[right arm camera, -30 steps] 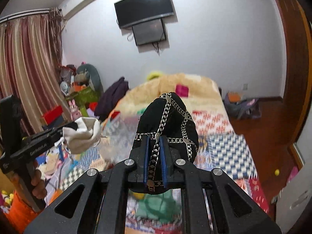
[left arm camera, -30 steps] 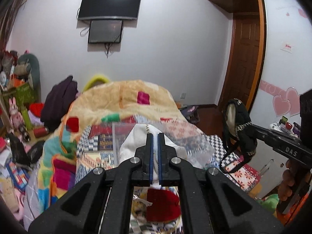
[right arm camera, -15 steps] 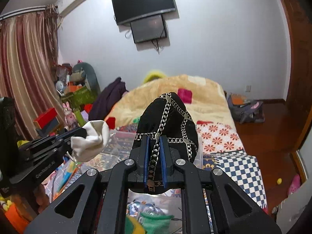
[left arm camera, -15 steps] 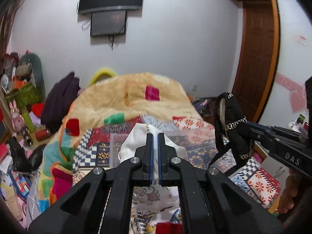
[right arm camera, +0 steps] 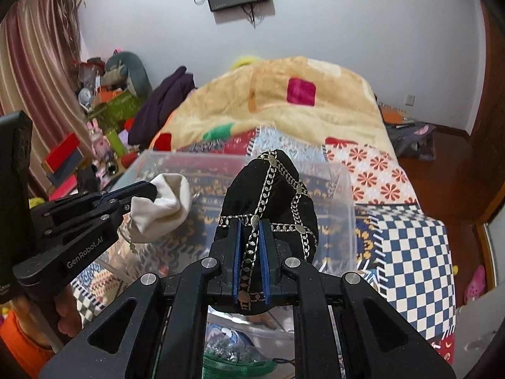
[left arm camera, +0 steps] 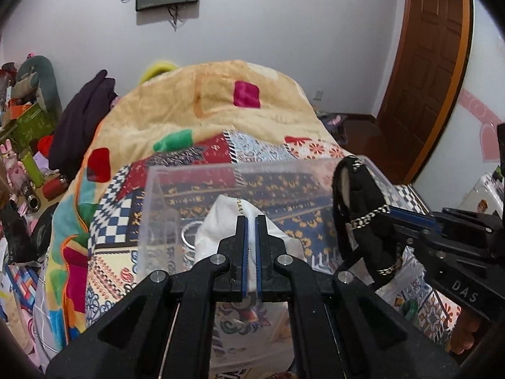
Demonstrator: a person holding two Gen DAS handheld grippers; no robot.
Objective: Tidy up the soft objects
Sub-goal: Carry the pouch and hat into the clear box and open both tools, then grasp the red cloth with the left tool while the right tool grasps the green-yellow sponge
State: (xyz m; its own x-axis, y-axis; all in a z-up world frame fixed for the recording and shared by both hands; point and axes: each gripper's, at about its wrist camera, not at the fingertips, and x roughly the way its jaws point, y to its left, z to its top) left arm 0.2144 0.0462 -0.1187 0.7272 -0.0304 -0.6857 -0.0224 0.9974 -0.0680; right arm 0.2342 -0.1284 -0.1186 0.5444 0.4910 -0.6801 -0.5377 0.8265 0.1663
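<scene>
— Bedroom w/ a patchwork bed [right arm camera: 407,237], clear bin [left arm camera: 157,221] on top. Where's the soft stuff?
— Left gripper [left arm camera: 249,230] is clamped on a white pouch [right arm camera: 164,205], held over the bin. Right gripper [right arm camera: 249,237] is pinched tight on a black cap [right arm camera: 271,195] w/ silver trim, also above the bin, just beside the pouch.
— Touching?
— No, apart.

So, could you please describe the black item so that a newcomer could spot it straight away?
Start at the bed with the patchwork quilt, then the clear plastic bin resting on it. Over the bin, the right claw grips a black cloth piece. Silver chain trim crosses it, unlike the plain white pouch beside it.
</scene>
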